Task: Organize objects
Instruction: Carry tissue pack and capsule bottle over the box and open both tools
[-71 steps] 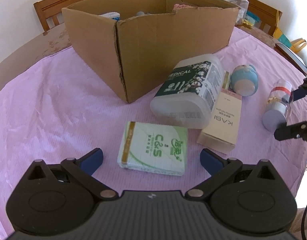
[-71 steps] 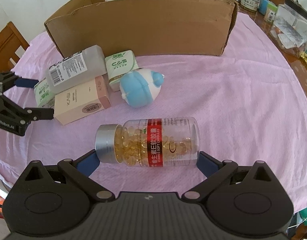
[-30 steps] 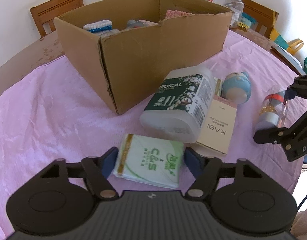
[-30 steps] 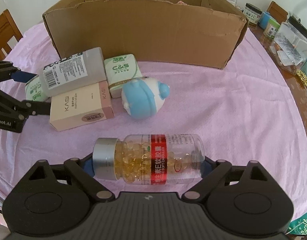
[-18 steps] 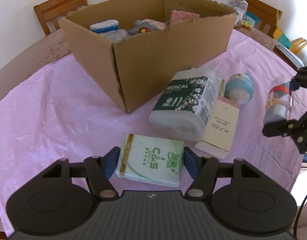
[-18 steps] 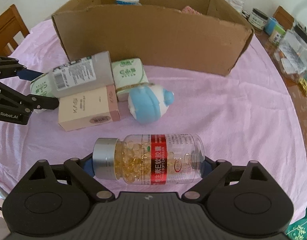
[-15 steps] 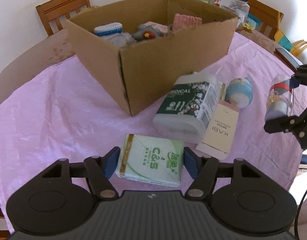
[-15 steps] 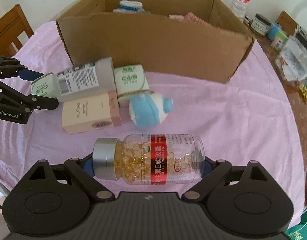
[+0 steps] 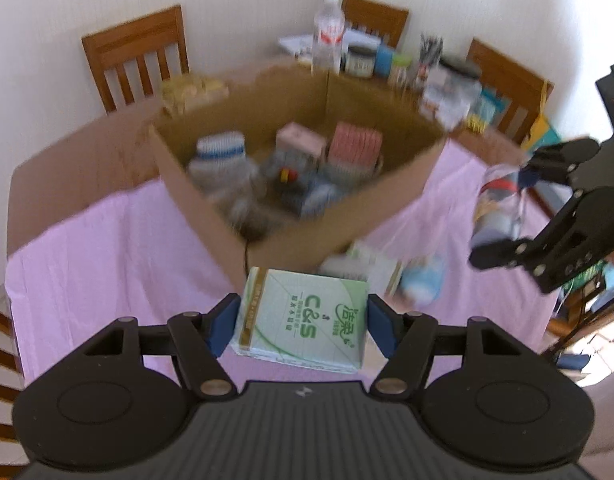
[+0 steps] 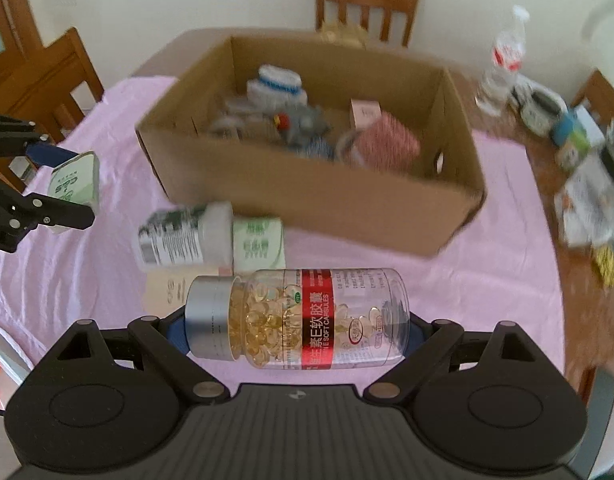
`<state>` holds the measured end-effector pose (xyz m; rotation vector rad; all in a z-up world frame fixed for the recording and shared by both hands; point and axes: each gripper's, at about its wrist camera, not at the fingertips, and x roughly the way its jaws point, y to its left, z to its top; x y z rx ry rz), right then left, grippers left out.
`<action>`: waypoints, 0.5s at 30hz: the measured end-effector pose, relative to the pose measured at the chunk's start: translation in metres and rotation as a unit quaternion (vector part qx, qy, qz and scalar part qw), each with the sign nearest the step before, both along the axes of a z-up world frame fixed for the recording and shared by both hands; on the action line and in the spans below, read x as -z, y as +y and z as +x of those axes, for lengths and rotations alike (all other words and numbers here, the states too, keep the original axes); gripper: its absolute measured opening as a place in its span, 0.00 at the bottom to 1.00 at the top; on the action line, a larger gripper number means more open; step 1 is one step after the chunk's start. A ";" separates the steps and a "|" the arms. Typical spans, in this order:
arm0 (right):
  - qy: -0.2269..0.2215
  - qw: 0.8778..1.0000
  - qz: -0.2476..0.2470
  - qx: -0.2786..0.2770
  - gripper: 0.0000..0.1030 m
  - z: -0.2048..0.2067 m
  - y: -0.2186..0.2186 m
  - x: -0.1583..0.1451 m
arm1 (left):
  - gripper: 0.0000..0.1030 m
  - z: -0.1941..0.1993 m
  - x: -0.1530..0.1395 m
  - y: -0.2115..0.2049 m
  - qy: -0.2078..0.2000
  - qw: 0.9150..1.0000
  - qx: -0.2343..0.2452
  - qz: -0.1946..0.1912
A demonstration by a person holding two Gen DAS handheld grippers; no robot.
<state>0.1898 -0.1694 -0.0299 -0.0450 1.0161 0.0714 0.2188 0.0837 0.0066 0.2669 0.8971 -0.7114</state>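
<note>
My left gripper [image 9: 303, 326] is shut on a green C&S tissue pack [image 9: 303, 326] and holds it high above the table, in front of the open cardboard box [image 9: 391, 220]. My right gripper [image 10: 297, 330] is shut on a clear capsule bottle [image 10: 297, 316] with a silver cap and red label, also lifted in front of the box [image 10: 347, 200]. The right gripper and bottle [image 9: 499, 204] show at the right of the left wrist view. The left gripper and pack [image 10: 73, 178] show at the left of the right wrist view.
The box holds several items. On the pink cloth [image 10: 487, 272] before it lie a white medical bottle [image 10: 183, 236], a second tissue pack [image 10: 259, 242], a beige carton [image 10: 163, 296] and a blue toy [image 9: 423, 280]. Wooden chairs [image 9: 135, 56] and clutter [image 10: 567, 136] surround the table.
Both grippers have risen with their objects, so the views now look down into the box. The frames are motion-blurred.
</note>
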 end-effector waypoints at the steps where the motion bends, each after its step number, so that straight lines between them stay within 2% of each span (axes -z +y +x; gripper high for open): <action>1: -0.005 1.000 0.000 -0.005 0.93 0.004 -0.002 -0.005 | 0.65 0.003 -0.007 -0.004 -0.006 1.000 -0.002 -0.004; 8: -0.046 0.998 -0.003 -0.040 0.93 0.029 -0.010 -0.038 | 0.65 0.037 -0.036 -0.034 -0.040 0.999 -0.016 -0.026; 15: -0.068 0.996 -0.009 -0.048 0.93 0.056 -0.028 -0.046 | 0.65 0.086 -0.041 -0.070 -0.047 0.998 -0.039 -0.027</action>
